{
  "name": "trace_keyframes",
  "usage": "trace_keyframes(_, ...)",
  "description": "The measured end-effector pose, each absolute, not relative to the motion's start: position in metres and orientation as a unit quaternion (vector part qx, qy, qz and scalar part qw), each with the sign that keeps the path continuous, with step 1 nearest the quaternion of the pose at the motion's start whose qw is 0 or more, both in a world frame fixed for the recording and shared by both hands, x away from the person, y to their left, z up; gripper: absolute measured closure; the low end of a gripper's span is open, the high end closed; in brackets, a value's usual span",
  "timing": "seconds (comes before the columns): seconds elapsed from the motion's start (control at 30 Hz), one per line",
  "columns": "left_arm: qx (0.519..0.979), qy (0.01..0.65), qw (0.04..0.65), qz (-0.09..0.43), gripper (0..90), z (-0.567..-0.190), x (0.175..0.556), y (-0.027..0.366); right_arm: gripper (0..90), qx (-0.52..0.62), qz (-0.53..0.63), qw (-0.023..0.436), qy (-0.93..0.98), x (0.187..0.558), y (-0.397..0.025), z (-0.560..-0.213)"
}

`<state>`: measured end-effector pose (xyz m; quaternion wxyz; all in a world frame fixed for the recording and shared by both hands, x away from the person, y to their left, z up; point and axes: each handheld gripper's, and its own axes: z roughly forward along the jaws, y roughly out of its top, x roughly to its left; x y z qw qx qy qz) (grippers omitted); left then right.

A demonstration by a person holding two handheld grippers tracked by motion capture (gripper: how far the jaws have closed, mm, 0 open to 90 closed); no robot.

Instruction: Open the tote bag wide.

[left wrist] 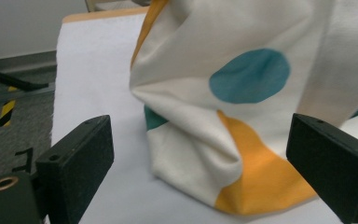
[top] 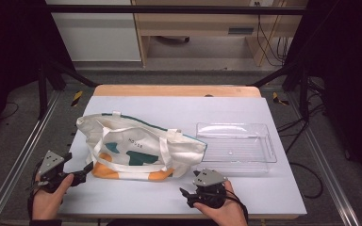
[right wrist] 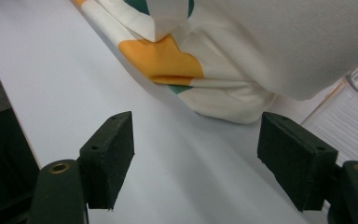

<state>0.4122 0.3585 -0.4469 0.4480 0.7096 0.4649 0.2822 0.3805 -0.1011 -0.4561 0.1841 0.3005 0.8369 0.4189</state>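
Observation:
A cream tote bag [top: 136, 146] with teal and orange patches lies on its side on the white table top [top: 245, 113]. My left gripper [top: 86, 172] sits at the table's front left, open, its jaws pointing at the bag's bottom left corner [left wrist: 205, 158] with a small gap to it. My right gripper [top: 186, 197] rests near the front edge, right of centre, open, jaws aimed toward the bag's lower right corner [right wrist: 223, 100]. A clear plastic bin [top: 235, 147] stands just right of the bag, its ribbed edge [right wrist: 354, 116] beside the right jaw.
The table's left edge [left wrist: 58, 93] drops to a grey floor with yellow-black tape [left wrist: 7, 112]. A wooden strip [top: 176, 90] runs along the far edge. Metal frame rails [top: 23, 150] flank the table. Bare table lies along the front between the two hands.

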Motion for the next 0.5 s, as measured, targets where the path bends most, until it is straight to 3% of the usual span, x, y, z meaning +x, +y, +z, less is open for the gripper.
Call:
trace_keyframes(0.3, 0.700, 0.443, 0.468, 0.307, 9.1, -0.404, 0.413, 0.360, 31.3, 0.294, 0.436, 0.181, 0.831, 0.376, -0.109, -0.447)
trace_keyframes(0.5, 0.718, 0.409, 0.479, 0.297, 12.7, -0.362, 0.430, 0.357, 40.3, 0.272, 0.449, 0.184, 0.831, 0.375, -0.107, -0.406)
